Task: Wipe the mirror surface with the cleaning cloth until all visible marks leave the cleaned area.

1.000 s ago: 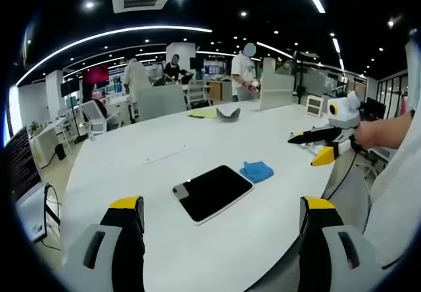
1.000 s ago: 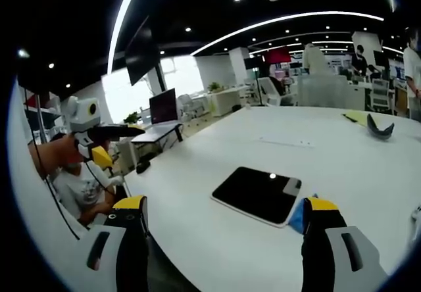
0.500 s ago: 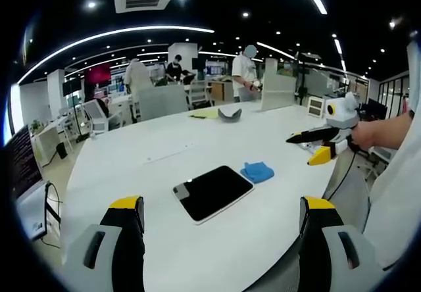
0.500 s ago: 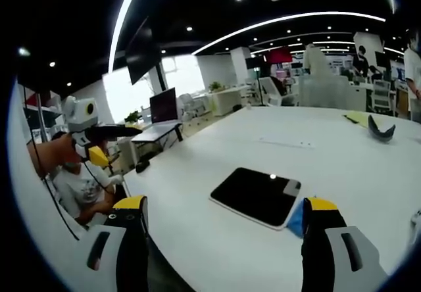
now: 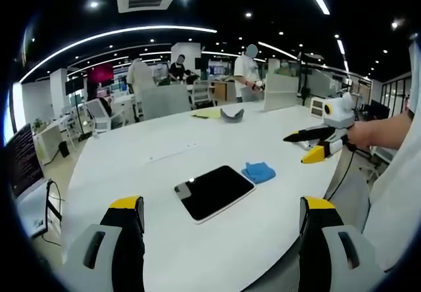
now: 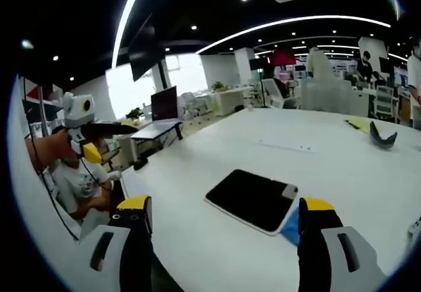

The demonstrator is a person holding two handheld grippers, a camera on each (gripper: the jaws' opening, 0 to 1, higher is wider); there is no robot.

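— Two grippers are hanging above the white table [image 5: 131, 160], and both are sitting with jaws apart, gripping nothing. Why so high?

— I'm judging that I'm holding them back to take in the layout. The mirror [image 5: 214, 191] is lying flat, dark face up, near the table's edge, and the cleaning cloth [image 5: 258, 171] is resting crumpled just beside its far corner, touching or nearly so; I cannot tell which.

— Where is that lying relative to the left gripper [image 5: 217, 239]?

— Ahead of it and below, roughly between its jaws. The right gripper [image 6: 220, 239] is looking across the mirror, with the cloth peeking out blue behind its right-hand jaw. In the left gripper view it's hovering off the table's edge, well apart from the cloth.
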